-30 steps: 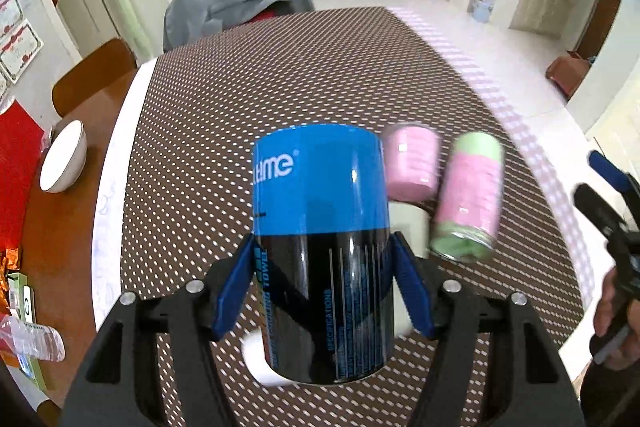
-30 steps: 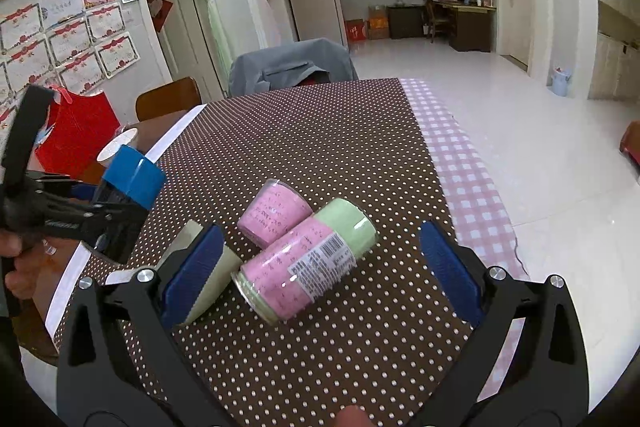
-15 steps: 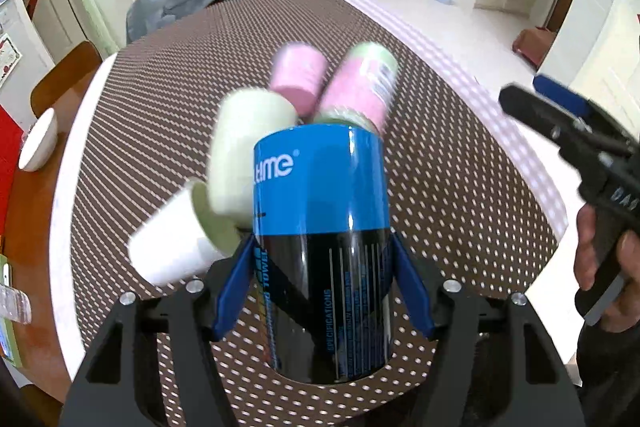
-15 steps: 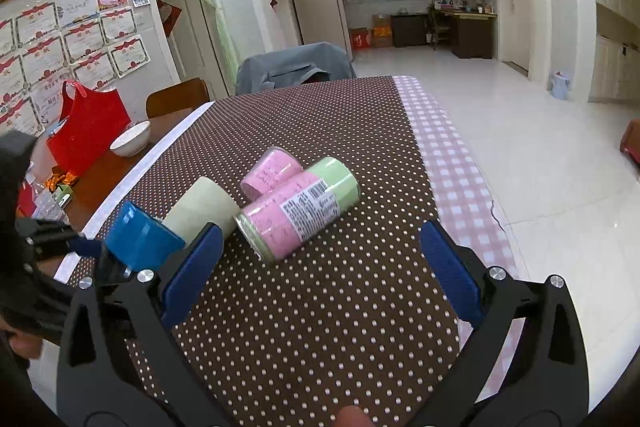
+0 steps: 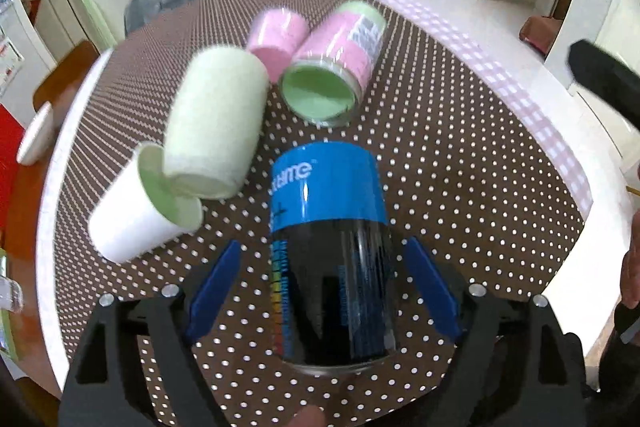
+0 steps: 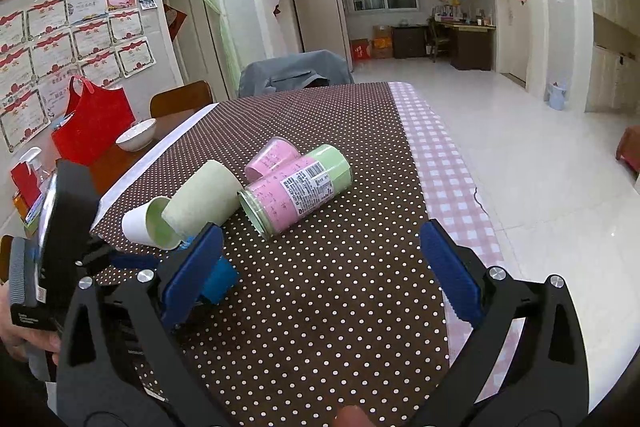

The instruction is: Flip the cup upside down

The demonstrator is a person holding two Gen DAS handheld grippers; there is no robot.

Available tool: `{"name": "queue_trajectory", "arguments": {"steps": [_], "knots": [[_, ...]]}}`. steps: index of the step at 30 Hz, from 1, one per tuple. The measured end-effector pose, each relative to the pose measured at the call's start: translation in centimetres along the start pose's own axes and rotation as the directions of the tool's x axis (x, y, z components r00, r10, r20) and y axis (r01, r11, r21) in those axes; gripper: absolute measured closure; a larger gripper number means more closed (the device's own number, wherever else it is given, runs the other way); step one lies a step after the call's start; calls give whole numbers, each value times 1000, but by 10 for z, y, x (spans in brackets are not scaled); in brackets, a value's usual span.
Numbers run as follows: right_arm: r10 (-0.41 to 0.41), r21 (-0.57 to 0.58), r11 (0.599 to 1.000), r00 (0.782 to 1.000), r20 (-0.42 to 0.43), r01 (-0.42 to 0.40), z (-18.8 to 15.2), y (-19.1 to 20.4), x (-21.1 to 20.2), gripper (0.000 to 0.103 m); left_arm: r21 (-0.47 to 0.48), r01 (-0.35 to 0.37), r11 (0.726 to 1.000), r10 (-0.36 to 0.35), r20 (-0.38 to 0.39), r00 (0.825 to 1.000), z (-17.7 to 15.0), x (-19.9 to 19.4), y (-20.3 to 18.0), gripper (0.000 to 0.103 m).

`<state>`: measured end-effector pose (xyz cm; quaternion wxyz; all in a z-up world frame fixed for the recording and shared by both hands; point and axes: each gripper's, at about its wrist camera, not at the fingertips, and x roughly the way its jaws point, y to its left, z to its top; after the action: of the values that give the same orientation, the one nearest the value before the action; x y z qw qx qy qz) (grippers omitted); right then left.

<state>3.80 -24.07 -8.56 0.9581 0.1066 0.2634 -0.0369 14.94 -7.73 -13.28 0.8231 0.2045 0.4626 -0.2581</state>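
Observation:
A blue and black cup [image 5: 330, 255] stands between my left gripper's [image 5: 322, 287] blue pads [image 5: 214, 287]. The pads stand apart from its sides with gaps on both sides, so the left gripper is open. In the right wrist view only a blue bit of this cup [image 6: 219, 281] shows behind my right gripper's left pad. My right gripper [image 6: 320, 279] is wide open and empty above the dotted tablecloth [image 6: 320, 307].
Several cups lie on their sides on the table: a white cup [image 5: 136, 211], a pale green one [image 5: 216, 127], a pink one [image 5: 278, 41] and a pink-and-green labelled one [image 5: 336, 67]. A white bowl [image 6: 136, 135] and red bag [image 6: 92, 123] sit at the left.
My left gripper has opened: its pads were pressed on the blue and black cup and now stand apart from it. The cup sits lower, near the tablecloth. The right gripper pulled back.

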Motion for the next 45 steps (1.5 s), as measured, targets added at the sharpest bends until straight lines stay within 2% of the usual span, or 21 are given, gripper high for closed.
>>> {"name": "queue_trajectory", "arguments": {"steps": [3, 5, 7, 18, 24, 33, 38, 42, 45], "knots": [[12, -6, 1000, 1000, -2, -12, -1, 2, -1, 6, -11, -29, 1000, 30, 48, 998, -5, -16, -2, 19], [19, -12, 1000, 1000, -4, -19, -1, 4, 0, 6, -36, -42, 998, 44, 80, 996, -8, -26, 0, 8], [28, -21, 999, 1000, -2, -28, 0, 7, -1, 6, -68, -76, 995, 84, 129, 988, -14, -39, 1, 8], [73, -47, 996, 997, 26, -71, 9, 19, -15, 6, -172, -143, 975, 183, 245, 952, -29, -89, 8, 8], [89, -60, 995, 995, 45, -86, 13, 26, -23, 6, -207, -149, 967, 205, 278, 939, -36, -104, 6, 8], [110, -86, 991, 990, 88, -103, 18, 37, -35, 6, -261, -167, 951, 251, 336, 908, -50, -132, 9, 8], [119, -157, 983, 981, 151, -95, 18, 49, -44, 6, -280, -173, 944, 271, 361, 892, -56, -145, 9, 8], [131, -186, 978, 977, 171, -99, 19, 54, -45, 6, -297, -177, 938, 285, 378, 881, -62, -152, 8, 8], [138, -191, 976, 977, 164, -106, 20, 57, -45, 6, -306, -202, 931, 317, 397, 861, -66, -158, 5, 8]]}}
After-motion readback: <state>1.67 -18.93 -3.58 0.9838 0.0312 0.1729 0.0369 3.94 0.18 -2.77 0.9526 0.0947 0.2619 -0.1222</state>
